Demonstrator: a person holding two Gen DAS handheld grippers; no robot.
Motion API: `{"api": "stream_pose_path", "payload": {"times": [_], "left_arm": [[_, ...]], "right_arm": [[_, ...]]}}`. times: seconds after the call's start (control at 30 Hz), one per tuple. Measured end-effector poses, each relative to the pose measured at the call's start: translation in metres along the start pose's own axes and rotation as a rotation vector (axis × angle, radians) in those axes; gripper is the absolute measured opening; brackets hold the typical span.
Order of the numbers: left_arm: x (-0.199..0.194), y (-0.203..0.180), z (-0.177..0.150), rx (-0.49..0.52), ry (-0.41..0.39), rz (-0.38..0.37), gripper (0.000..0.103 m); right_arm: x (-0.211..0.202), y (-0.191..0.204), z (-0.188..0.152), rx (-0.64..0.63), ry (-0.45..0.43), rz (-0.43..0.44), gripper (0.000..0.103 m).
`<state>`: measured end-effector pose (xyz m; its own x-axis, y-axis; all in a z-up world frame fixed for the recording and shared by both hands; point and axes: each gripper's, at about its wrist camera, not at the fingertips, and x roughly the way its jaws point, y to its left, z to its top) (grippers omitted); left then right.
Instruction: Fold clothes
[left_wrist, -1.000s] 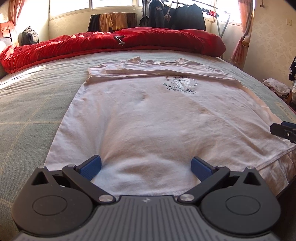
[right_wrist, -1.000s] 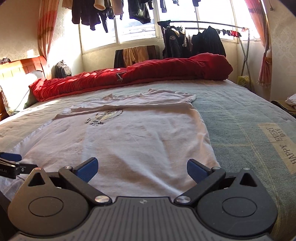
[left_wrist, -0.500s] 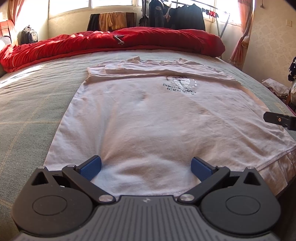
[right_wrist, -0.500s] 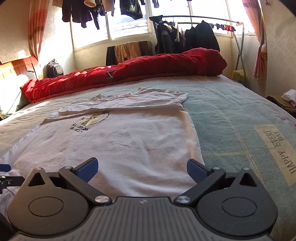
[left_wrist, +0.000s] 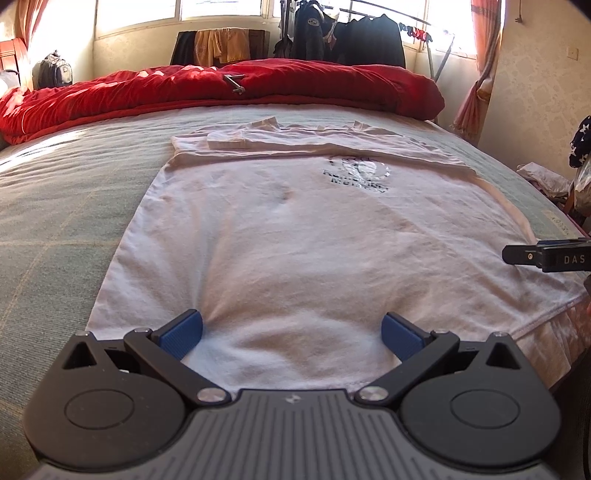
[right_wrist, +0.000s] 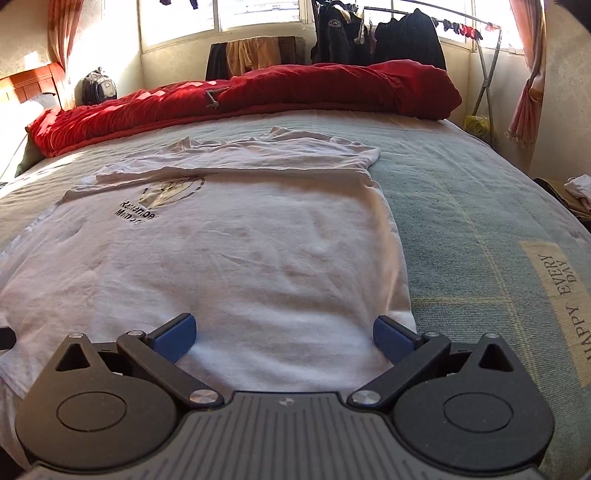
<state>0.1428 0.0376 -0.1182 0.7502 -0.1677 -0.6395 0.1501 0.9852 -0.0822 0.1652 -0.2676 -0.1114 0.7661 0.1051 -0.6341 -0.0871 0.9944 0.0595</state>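
A white T-shirt (left_wrist: 303, 236) with a dark chest print lies flat on the bed, hem toward me, both sleeves folded in across the top. It also shows in the right wrist view (right_wrist: 236, 266). My left gripper (left_wrist: 291, 334) is open, its blue pads pressing on the hem near the shirt's left corner. My right gripper (right_wrist: 282, 334) is open over the hem at the shirt's right side. A black finger of the right gripper (left_wrist: 543, 254) shows at the right edge of the left wrist view.
The grey-green bedspread (left_wrist: 66, 206) surrounds the shirt. A red duvet (left_wrist: 221, 88) is bunched along the far side. A rack of dark clothes (right_wrist: 380, 40) stands by the window. The bed edge drops off at the right (left_wrist: 569, 221).
The right gripper has swung left and moved forward over the shirt, so the shirt now fills its view. The left gripper has stayed put on the hem.
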Motion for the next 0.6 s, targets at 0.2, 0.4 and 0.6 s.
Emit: {"api": "stream_pose_path", "payload": {"times": [0.2,0.4,0.6], "left_arm": [[0.000,-0.003,0.000,0.008,-0.003,0.013,0.102],[-0.008,-0.003,0.000,0.018,0.011,0.018,0.102],[-0.030,-0.010,-0.004,0.021,-0.046,0.012,0.102]], "right_arm": [[-0.007,0.027,-0.024,-0.113,-0.001,0.071,0.103],[-0.006,0.026,-0.027,-0.089,-0.016,0.062,0.103],[-0.007,0.027,-0.032,-0.085,-0.044,0.050,0.103]]}}
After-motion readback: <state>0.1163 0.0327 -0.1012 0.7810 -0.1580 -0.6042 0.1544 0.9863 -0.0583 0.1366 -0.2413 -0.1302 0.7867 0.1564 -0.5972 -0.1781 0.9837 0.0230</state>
